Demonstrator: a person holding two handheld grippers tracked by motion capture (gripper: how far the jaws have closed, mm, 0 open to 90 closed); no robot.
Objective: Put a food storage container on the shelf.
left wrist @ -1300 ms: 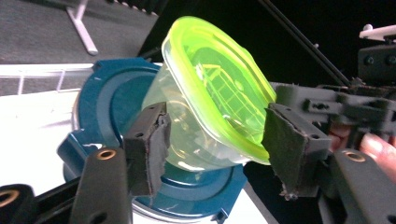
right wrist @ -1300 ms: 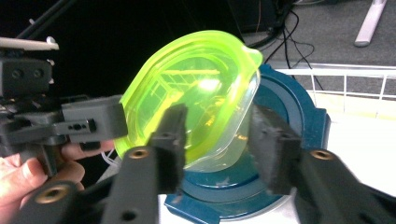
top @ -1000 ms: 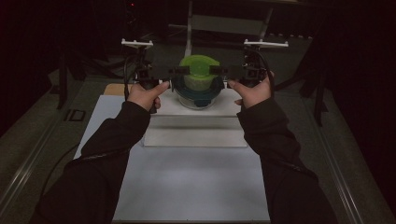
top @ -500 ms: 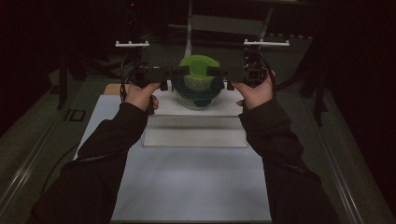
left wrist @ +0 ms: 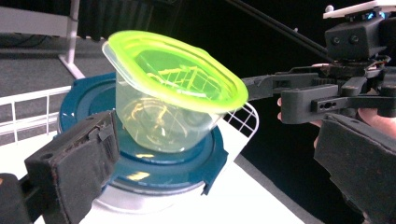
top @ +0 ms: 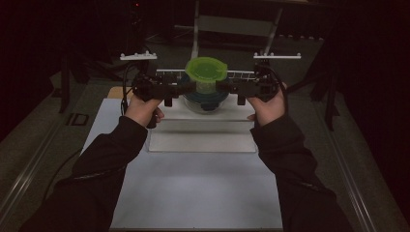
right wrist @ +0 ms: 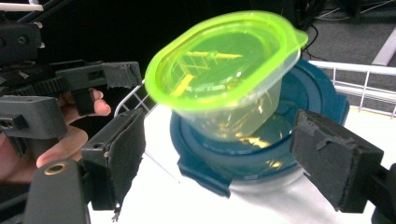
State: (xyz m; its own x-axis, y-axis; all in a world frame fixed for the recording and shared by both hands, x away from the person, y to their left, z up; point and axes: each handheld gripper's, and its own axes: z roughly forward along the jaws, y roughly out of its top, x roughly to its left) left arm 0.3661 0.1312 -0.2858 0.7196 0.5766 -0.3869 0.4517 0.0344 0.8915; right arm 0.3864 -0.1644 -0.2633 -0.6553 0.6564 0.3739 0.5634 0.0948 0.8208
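Note:
A clear tub with a lime-green lid (top: 206, 71) sits tilted over a round bowl with a dark blue lid (top: 205, 100) on a white raised board (top: 203, 140). My left gripper (top: 186, 88) reaches in from the left and my right gripper (top: 227, 88) from the right, both level and pointing at the tub. In the left gripper view the tub (left wrist: 173, 93) leans between my wide-apart jaws above the blue lid (left wrist: 163, 170). In the right gripper view the tub (right wrist: 224, 79) also stands between wide-apart jaws. Whether any jaw touches the tub is unclear.
A white wire rack (top: 239, 74) runs behind the bowl. The board lies on a pale table sheet (top: 193, 193). Dark frames and stands (top: 270, 29) rise behind the table. My sleeves cross the sheet from the bottom.
Both grippers have risen and swung inward until they lie level on either side of the tub. The green-lidded tub now sits a little higher and tilted.

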